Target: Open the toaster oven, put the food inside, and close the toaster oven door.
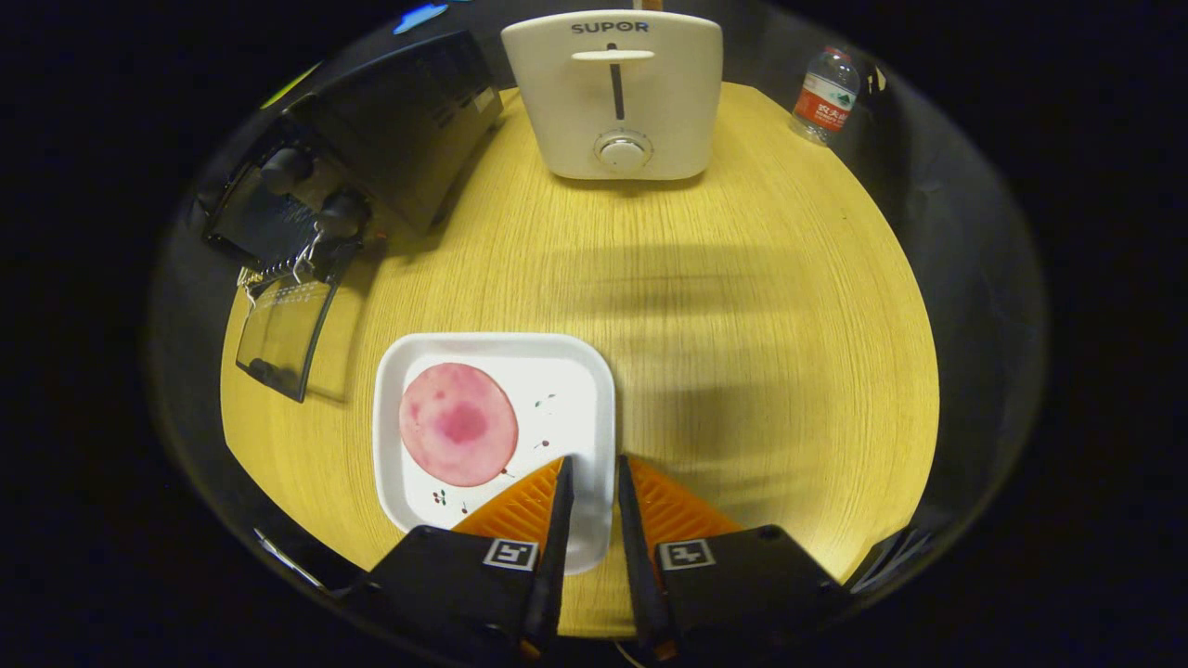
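While the jaws stand nearly closed, the food (458,424) lies ahead-left

A round, pale yellow wood-grain tabletop (742,306) takes up most of the scene, its grain running side to side. Soft grey shadows lie in bands across its middle, so the light seems to come from above. Dark floor or cloth surrounds the table on every side; the blur there leaves it hard to tell which. At twelve o'clock stands a cream plastic pop-up toaster (614,93) with a slider and a round dial. At about one o'clock, off the table's rim, a clear plastic water bottle (824,95) with a red label stands upright.
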Demonstrator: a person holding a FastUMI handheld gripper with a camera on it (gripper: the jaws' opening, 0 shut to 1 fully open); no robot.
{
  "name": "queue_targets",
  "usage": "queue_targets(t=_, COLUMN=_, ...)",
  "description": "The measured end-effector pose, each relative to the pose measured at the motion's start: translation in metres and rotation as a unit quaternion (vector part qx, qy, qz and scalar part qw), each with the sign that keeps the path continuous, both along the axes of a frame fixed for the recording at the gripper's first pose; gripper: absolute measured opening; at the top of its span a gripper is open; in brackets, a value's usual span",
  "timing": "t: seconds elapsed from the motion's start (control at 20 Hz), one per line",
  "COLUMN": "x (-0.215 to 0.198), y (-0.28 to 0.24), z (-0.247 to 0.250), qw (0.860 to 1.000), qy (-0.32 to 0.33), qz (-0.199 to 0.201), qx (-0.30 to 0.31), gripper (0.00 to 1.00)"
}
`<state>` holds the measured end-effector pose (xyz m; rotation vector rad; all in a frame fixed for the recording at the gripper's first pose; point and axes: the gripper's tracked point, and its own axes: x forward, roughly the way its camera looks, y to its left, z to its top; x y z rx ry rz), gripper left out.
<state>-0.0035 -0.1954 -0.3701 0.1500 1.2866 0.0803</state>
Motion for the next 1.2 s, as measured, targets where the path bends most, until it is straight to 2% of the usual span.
queue_targets(t=0.05, x=0.0, y=-0.001, z=-0.001, qw=1.0, qy=0.008, qz=-0.003, qx=0.005, gripper=0.26)
queue_targets(t=0.15, x=-0.002, y=-0.002, z=-0.003, qw=1.0, qy=0.012, qz=-0.006, qx=0.016, gripper=0.24)
queue_targets(t=0.2, x=0.001, y=-0.002, z=-0.002, qw=1.0, qy=0.013, qz=-0.006, qx=0.023, gripper=0.15)
queue_targets(t=0.25, x=0.0, y=-0.003, z=0.001, qw=0.999, qy=0.015, qz=-0.008, qx=0.033, gripper=0.15)
queue_targets(t=0.35, x=0.001, y=-0.002, z=0.0, qw=0.998, qy=0.019, qz=-0.018, qx=0.058, gripper=0.05)
queue_targets(t=0.55, x=-0.002, y=-0.001, z=-0.001, qw=0.994, qy=0.028, qz=-0.028, qx=0.101, gripper=0.02)
queue_targets(t=0.7, x=-0.006, y=0.007, z=-0.001, qw=0.983, qy=0.037, qz=-0.082, qx=0.16, gripper=0.02)
queue_targets(t=0.9, x=-0.011, y=0.012, z=0.008, qw=0.957, qy=0.034, qz=-0.172, qx=0.232, gripper=0.02)
queue_targets(t=1.1, x=-0.015, y=0.009, z=0.022, qw=0.933, qy=0.01, qz=-0.239, qx=0.269, gripper=0.02)
queue_targets(t=1.2, x=-0.018, y=0.007, z=0.028, qw=0.926, qy=-0.008, qz=-0.26, qx=0.275, gripper=0.02)
